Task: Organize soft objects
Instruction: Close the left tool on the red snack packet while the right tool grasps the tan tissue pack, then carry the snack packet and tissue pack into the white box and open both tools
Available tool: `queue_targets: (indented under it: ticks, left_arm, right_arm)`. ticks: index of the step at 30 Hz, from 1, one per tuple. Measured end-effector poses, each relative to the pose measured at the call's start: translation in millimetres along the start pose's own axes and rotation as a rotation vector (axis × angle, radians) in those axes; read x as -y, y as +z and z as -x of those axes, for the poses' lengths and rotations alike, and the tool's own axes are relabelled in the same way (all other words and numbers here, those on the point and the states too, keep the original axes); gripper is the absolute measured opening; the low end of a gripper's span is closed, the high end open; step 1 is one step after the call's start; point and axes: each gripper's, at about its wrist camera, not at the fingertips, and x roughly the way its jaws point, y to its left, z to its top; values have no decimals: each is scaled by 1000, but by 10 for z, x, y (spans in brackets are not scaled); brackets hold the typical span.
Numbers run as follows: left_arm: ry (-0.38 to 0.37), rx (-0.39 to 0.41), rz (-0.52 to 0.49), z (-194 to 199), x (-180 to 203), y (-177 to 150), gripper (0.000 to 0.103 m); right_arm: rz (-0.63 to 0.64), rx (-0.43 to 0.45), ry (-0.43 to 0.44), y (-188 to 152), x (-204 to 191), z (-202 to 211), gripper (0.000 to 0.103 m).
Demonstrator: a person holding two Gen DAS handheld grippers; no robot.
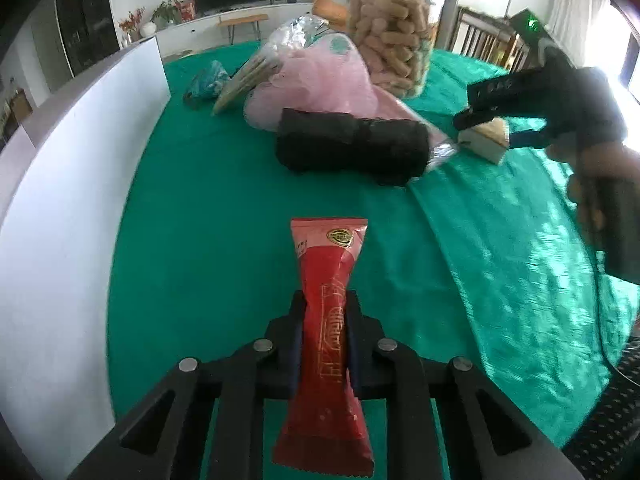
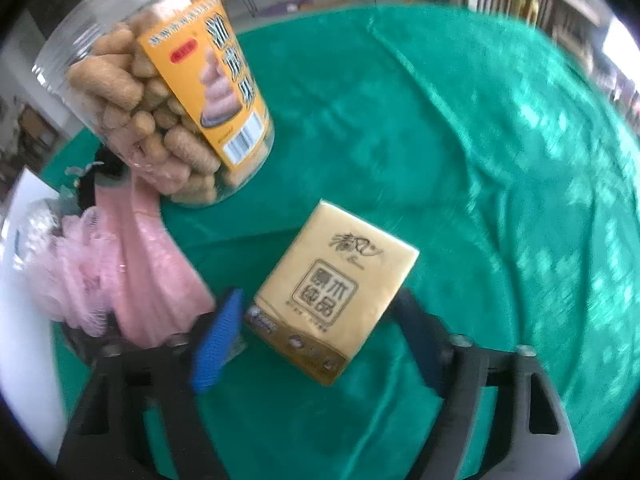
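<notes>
A red snack packet (image 1: 328,264) stands lengthwise between my left gripper's jaws, and my left gripper (image 1: 326,312) is shut on its middle, pinching it narrow above the green tablecloth (image 1: 224,208). My right gripper (image 2: 320,320) is shut on a golden tissue pack (image 2: 332,280), which lies tilted between the blue pad (image 2: 218,340) and the other finger. From the left wrist view the right gripper (image 1: 488,132) appears at the far right with the tissue pack (image 1: 486,142) in its jaws, held by a person's hand.
A clear jar of puffed snacks (image 2: 160,112) stands behind the tissue pack, with a pink mesh sponge in a clear bag (image 2: 112,264) to its left. A black cloth roll (image 1: 352,144) lies mid-table. A white box wall (image 1: 80,160) borders the left side.
</notes>
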Motion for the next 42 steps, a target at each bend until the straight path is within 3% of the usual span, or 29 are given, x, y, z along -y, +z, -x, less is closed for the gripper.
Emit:
queue_targets:
  ticks: [9, 15, 20, 26, 27, 29, 30, 31, 33, 35, 42]
  left_arm:
    - [-108, 76, 85, 360, -72, -19, 17]
    - [-167, 156, 143, 756, -170, 127, 17]
    - [-107, 280, 187, 1347, -618, 215, 17]
    - [114, 329, 314, 1804, -1563, -21, 17]
    - [154, 319, 339, 1814, -1716, -87, 20]
    - [244, 265, 378, 1756, -1996, -222, 38]
    - [288, 233, 395, 1699, -2122, -286, 70]
    - [332, 201, 427, 1628, -2279, -372, 94]
    - [367, 187, 466, 1567, -2435, -488, 96]
    - [379, 151, 501, 1511, -2539, -580, 96]
    - [360, 210, 423, 1601, -2226, -534, 96]
  right_arm:
    - [45, 87, 68, -339, 325, 635, 65]
    - [96, 115, 147, -426, 222, 927, 64]
    - [214, 165, 332, -468, -588, 1451, 64]
    - [416, 148, 597, -720, -1972, 1907, 61]
    - [444, 138, 635, -794, -2183, 1924, 61]
    - [496, 113, 709, -952, -2609, 1881, 64]
    - [512, 102, 728, -1017, -2762, 1832, 67]
    - [528, 81, 746, -1089, -2925, 1762, 74]
    - [545, 31, 746, -1210, -3088, 1622, 75]
    - [542, 50, 737, -1253, -2998, 1577, 75]
    - [320, 137, 596, -725, -1834, 1426, 76]
